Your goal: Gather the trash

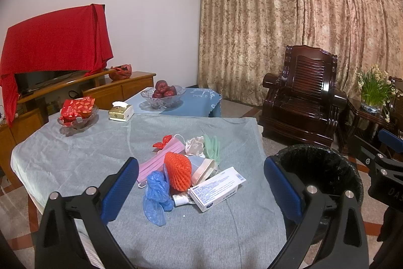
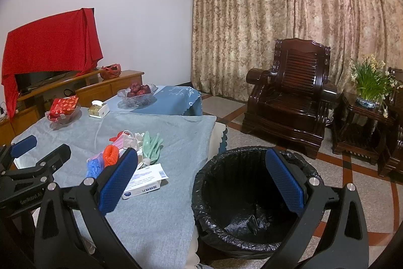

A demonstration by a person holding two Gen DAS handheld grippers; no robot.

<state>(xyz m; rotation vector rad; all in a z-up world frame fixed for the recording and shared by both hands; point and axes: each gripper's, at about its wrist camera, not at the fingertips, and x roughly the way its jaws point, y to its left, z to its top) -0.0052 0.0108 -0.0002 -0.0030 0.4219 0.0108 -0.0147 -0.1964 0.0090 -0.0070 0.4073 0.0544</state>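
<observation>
A pile of trash lies on the grey-blue tablecloth (image 1: 75, 155): an orange foam net (image 1: 177, 172), a blue plastic cover (image 1: 156, 196), a pink mask (image 1: 161, 160), a white medicine box (image 1: 217, 188), a green glove (image 1: 211, 150), a red bow (image 1: 162, 143) and crumpled tissue (image 1: 195, 145). My left gripper (image 1: 201, 190) is open and empty, hovering just in front of the pile. My right gripper (image 2: 201, 183) is open and empty above the rim of the black-lined trash bin (image 2: 252, 226), which stands on the floor right of the table. The box also shows in the right wrist view (image 2: 146, 180).
Two glass bowls stand at the table's far side, one with red packets (image 1: 78, 110), one with apples (image 1: 163, 92), and a tissue box (image 1: 121, 111) between them. A dark wooden armchair (image 1: 302, 92) and a side table with a flower pot (image 1: 375, 92) stand at the right.
</observation>
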